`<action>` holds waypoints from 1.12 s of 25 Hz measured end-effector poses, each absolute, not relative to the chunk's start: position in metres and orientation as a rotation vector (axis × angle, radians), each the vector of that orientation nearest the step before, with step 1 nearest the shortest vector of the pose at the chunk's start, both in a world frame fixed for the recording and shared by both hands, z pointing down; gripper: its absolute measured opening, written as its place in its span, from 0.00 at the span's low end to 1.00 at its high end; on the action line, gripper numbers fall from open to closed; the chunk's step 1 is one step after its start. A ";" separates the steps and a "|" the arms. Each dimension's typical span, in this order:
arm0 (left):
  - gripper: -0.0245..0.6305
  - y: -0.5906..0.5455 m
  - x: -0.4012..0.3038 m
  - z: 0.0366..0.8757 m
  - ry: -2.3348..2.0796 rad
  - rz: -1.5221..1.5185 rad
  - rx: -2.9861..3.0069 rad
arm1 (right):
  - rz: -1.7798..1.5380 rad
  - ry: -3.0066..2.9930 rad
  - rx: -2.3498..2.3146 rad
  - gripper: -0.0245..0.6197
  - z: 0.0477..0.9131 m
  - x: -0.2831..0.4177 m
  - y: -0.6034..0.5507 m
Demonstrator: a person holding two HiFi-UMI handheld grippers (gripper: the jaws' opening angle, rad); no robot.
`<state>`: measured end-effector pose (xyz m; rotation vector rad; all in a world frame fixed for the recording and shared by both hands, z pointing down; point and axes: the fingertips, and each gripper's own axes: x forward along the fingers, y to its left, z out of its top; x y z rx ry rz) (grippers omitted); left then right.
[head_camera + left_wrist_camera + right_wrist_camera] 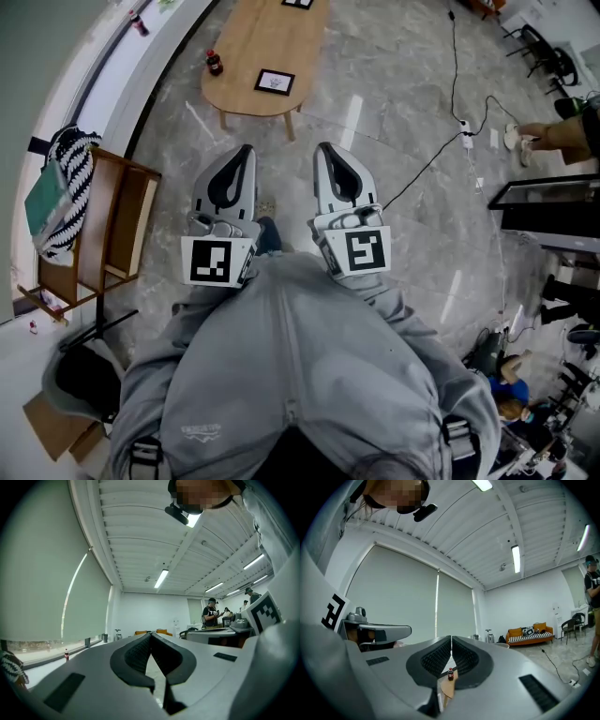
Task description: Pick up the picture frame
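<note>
While we look down past our grey top [291,375], both grippers sit side by side in front of us, pointing level toward the far end of the room. Left gripper [246,152]: jaws pressed together, nothing between them. Right gripper [324,150]: the same story, jaws closed and empty, and through the notch under its tips we glimpse a small dark bottle [450,673] far off. Ahead of us stands the low wooden worktop [251,42], well apart from both grippers, and the frame [275,82] lies flat on its near end, white picture inside a black border. That bottle stands upright near the worktop's left edge, and a second frame [298,3] shows at the top of our head view, cut off. To our left, a wooden chair [117,230] carries a striped cloth [67,187]. On the right, a black cable [441,150] snakes across the marble floor [394,103].
</note>
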<state>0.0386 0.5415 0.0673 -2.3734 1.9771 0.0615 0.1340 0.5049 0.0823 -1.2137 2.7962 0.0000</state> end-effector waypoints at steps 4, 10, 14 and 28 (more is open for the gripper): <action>0.06 0.503 0.013 0.072 1.984 0.064 -2.385 | -0.018 2.805 -1.212 0.09 0.087 0.105 0.465; 0.06 0.434 -0.015 0.077 1.939 0.064 -2.430 | -0.038 2.818 -1.226 0.09 0.097 0.068 0.398; 0.06 0.391 -0.037 0.080 1.918 0.062 -2.455 | -0.045 2.812 -1.266 0.09 0.098 0.048 0.356; 0.06 0.289 -0.061 0.088 1.796 0.080 -2.578 | -0.087 2.761 -1.431 0.09 0.107 0.032 0.265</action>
